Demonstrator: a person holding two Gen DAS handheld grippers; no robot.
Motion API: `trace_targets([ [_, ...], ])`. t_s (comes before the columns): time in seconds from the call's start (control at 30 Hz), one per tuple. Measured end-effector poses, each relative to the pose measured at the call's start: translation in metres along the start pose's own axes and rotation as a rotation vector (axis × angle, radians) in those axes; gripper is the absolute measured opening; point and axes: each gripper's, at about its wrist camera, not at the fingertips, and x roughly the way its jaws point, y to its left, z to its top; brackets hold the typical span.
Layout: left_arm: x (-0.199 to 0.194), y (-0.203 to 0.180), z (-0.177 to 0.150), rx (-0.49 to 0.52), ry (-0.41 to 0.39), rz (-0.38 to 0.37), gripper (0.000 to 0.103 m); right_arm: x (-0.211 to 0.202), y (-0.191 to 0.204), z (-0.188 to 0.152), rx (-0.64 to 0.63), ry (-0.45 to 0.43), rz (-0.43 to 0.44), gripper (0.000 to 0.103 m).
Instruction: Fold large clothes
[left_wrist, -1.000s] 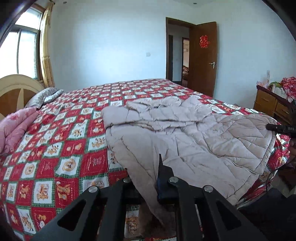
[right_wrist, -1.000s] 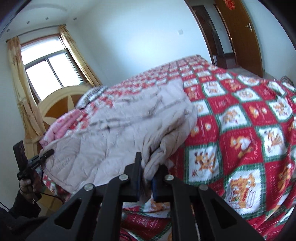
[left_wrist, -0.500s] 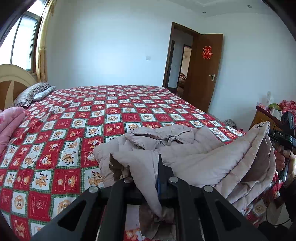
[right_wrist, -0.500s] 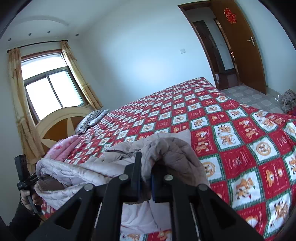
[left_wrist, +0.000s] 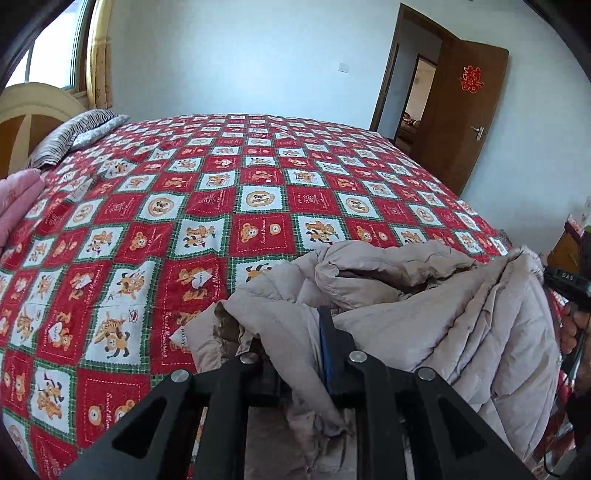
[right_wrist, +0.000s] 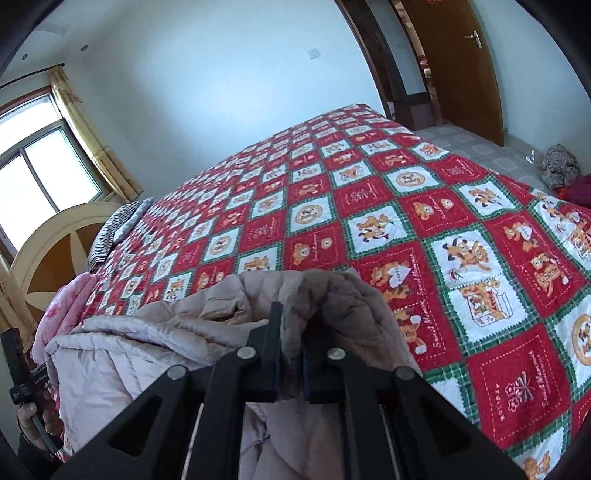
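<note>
Now higher off the bedspread (left_wrist: 207, 206), bunched beige coat (left_wrist: 436, 317) clamped in left gripper (left_wrist: 295, 354) and right gripper (right_wrist: 291, 354).

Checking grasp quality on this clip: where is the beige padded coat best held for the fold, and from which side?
By its edge, one pinch near each end, approached from the near bedside. The padded coat is bulky and limp, bunched at the bedspread's near edge; left gripper and right gripper each clamp a thin edge.
</note>
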Motion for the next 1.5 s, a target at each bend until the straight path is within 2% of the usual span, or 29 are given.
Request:
trace_targets([
  [0.23,-0.017,0.023,0.006,-0.005,-0.041,-0.087,0.021,0.046,0.001,0.012,-0.009,0.054,-0.013,0.009],
  [0.4,-0.004,0.023,0.01,-0.007,-0.02,-0.064,0.021,0.074,0.003,0.017,-0.024,0.085,-0.05,0.01],
  [0.47,-0.003,0.037,0.008,-0.077,-0.025,-0.144,0.023,0.08,-0.006,0.018,0.013,0.115,-0.018,0.01],
  [0.57,-0.004,0.053,0.004,-0.132,-0.03,-0.208,0.024,0.083,-0.015,0.02,0.024,0.14,0.028,0.012],
  [0.63,-0.001,0.054,0.002,-0.129,-0.015,-0.197,0.024,0.084,-0.011,0.021,-0.007,0.141,0.031,0.016],
  [0.77,-0.006,0.06,0.006,-0.174,-0.045,-0.225,0.025,0.097,-0.015,0.026,0.026,0.167,0.03,0.016],
  [0.9,-0.009,0.065,0.008,-0.183,-0.06,-0.226,0.025,0.103,-0.014,0.028,0.021,0.182,0.05,0.021],
  [0.97,0.002,0.058,0.011,-0.209,-0.048,-0.187,0.025,0.105,-0.006,0.025,-0.014,0.181,0.019,0.023],
  [1.07,0.015,0.041,0.018,-0.159,-0.032,-0.068,0.025,0.101,0.016,0.017,-0.131,0.154,-0.033,0.032],
  [1.13,0.018,0.047,0.023,-0.221,-0.045,-0.085,0.025,0.1,0.014,0.016,-0.142,0.151,-0.035,0.033],
  [1.27,0.025,0.065,0.028,-0.342,-0.038,-0.151,0.025,0.097,-0.004,0.022,-0.056,0.16,0.019,0.037],
  [1.37,0.034,0.058,0.031,-0.317,0.009,-0.062,0.025,0.091,0.0,0.027,-0.039,0.142,0.035,0.043],
  [1.4,0.038,0.054,0.032,-0.303,0.035,-0.017,0.025,0.087,0.001,0.03,-0.025,0.125,0.039,0.048],
  [1.47,0.042,0.045,0.032,-0.267,0.049,0.036,0.025,0.074,0.007,0.037,0.007,0.076,0.042,0.063],
  [1.5,0.044,0.043,0.032,-0.258,0.057,0.051,0.025,0.068,0.012,0.039,0.012,0.048,0.042,0.083],
])
